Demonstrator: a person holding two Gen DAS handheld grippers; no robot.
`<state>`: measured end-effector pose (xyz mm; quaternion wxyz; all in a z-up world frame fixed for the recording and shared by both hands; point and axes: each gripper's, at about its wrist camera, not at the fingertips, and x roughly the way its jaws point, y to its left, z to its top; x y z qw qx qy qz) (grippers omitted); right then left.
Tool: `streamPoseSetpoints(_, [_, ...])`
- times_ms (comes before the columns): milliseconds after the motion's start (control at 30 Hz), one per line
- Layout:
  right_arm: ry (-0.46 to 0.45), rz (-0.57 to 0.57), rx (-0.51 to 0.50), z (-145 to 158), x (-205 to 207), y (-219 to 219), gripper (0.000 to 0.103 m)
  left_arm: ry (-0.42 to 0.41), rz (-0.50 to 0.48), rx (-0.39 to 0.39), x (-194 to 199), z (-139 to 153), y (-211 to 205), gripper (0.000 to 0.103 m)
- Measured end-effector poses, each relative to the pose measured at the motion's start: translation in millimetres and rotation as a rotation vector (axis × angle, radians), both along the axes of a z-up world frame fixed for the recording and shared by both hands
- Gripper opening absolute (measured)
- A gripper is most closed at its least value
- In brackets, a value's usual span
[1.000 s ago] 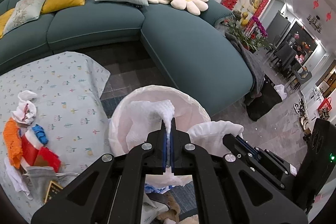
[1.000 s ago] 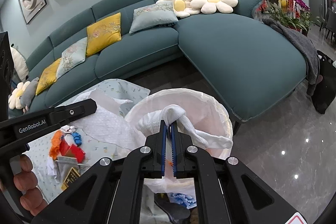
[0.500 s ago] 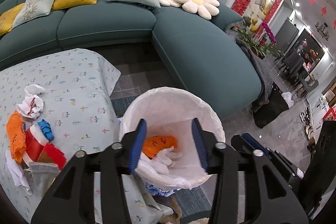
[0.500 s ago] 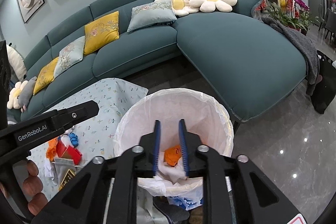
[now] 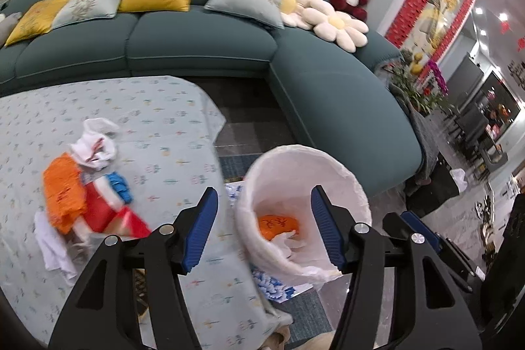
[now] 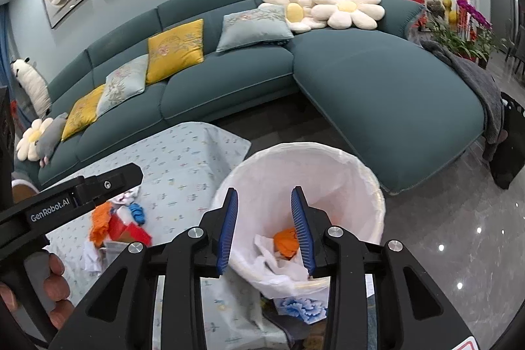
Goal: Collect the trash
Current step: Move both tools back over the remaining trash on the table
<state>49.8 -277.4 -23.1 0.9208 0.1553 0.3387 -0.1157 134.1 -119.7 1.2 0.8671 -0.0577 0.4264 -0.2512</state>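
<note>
Grippers, two [image 5: 262, 212] [image 6: 264, 215], opening, one bin [image 5: 354, 182]

Black fingers [image 5: 200, 228] with ribbed blue pads, silver screws

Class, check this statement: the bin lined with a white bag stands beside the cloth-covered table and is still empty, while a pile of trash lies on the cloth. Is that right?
Not quite. The bin is not empty: the right wrist view shows an orange wrapper and crumpled white paper inside it. It does stand beside the cloth-covered table, and the pile of trash lies on the cloth.
</note>
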Motion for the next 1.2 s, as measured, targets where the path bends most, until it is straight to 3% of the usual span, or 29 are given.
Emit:
streamPoseSetpoints(267, [-0.005,0.065,-0.016,8,2,44,0.048,0.005,0.089,0.01,-5,-2,58,0.06])
streamPoseSetpoints(667, [0.022,0.17,-0.033,5,7,109,0.054,0.027,0.212,0.05,-20,-18,138,0.074])
streamPoseSetpoints(1200, [0.102,0.262,-0.041,-26,32,171,0.059,0.122,0.357,0.112,-19,-68,221,0.087])
